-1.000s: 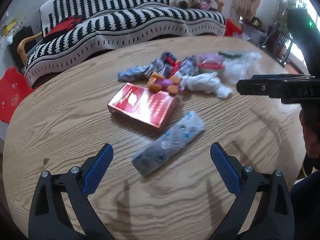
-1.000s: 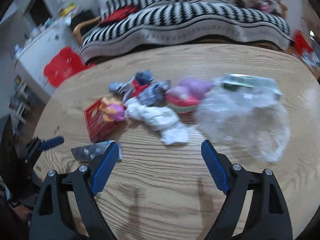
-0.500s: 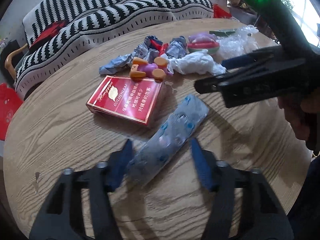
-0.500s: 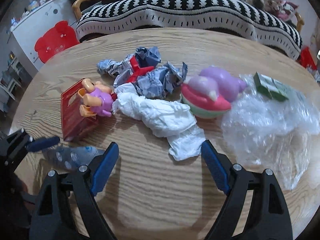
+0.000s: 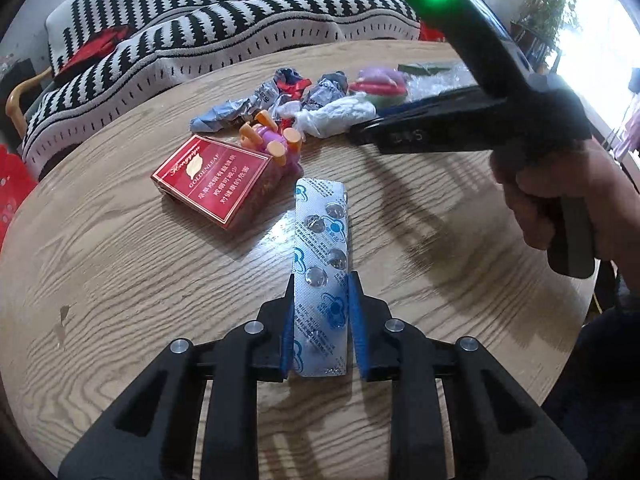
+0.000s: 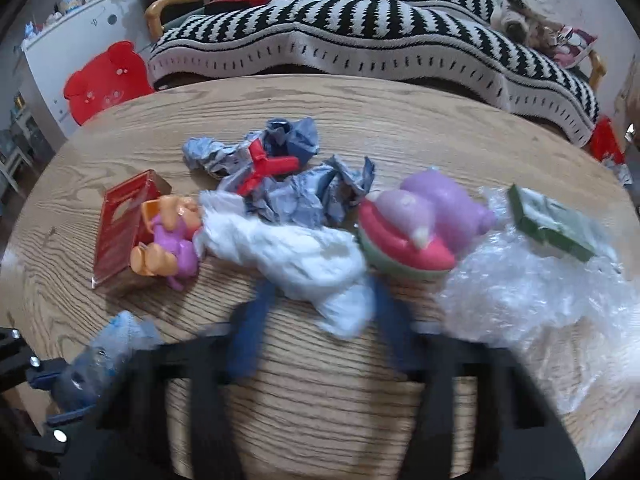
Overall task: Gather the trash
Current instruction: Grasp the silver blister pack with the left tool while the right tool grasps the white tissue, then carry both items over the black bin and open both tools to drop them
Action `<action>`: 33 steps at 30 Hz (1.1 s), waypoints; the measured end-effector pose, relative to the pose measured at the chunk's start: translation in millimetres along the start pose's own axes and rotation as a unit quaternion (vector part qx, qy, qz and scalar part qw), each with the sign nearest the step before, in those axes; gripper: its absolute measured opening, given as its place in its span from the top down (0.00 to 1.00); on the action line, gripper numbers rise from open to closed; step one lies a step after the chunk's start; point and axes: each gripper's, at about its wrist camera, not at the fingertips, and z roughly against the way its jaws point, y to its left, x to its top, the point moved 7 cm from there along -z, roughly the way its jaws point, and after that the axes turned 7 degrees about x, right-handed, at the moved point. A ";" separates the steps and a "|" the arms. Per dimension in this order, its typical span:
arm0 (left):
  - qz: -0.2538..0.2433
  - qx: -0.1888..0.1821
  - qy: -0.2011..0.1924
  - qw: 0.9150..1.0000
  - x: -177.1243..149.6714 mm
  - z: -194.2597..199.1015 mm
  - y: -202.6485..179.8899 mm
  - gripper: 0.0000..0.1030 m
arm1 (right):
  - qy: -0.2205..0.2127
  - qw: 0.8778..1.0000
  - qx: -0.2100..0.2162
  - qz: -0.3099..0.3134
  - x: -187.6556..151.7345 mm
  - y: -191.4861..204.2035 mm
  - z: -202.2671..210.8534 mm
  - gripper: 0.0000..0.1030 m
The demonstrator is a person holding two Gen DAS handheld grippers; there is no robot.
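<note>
— What's moved?
— Both grippers dropped toward the table (image 5: 120,240) and have just been closing. The left gripper (image 5: 320,320) now clamps one pill strip (image 5: 320,248).
— And the right gripper (image 6: 320,304)?
— Blurred, fingers around one white tissue (image 6: 288,252); grip unclear. One red box (image 5: 210,180), two toys.

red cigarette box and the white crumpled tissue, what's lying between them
A small pink and orange toy figure lies between the red cigarette box and the white tissue, clearest in the right wrist view.
</note>
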 end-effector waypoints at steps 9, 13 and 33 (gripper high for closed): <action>0.038 0.012 -0.019 0.999 11.8 16.9 -0.8 0.78 | -0.031 0.996 0.062 -0.053 -10.2 -5.2 54.0 0.93; 0.047 0.015 -0.026 0.998 19.8 22.8 -6.7 0.78 | -0.060 0.995 0.062 -0.056 -19.1 -9.7 94.4 0.93; -0.031 -0.070 -0.072 0.994 89.2 49.8 -198.9 0.78 | -0.141 0.963 -0.067 -0.220 -162.0 -184.1 290.2 0.93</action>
